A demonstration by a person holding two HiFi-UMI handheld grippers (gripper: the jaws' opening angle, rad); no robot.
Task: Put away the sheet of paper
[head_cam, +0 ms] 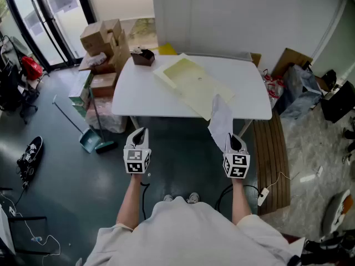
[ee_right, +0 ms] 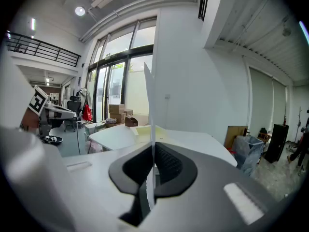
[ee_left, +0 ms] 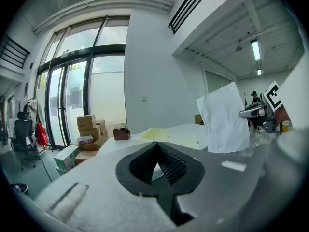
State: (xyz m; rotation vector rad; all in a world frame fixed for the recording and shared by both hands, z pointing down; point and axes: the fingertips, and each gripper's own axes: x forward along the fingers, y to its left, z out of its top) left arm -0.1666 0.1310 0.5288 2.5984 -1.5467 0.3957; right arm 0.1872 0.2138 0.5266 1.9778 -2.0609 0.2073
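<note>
Sheet of paper (head_cam: 221,121) pinched upright in right claw (head_cam: 234,141), left claw (head_cam: 140,135) clenched, empty

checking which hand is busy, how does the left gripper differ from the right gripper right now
The right gripper has its fingers closed on the white sheet of paper, which stands up from them; the left gripper has its fingers closed on nothing. The right gripper is before the right corner of the table, the left gripper before its left part. Both are shut, pointing toward the table.
</note>
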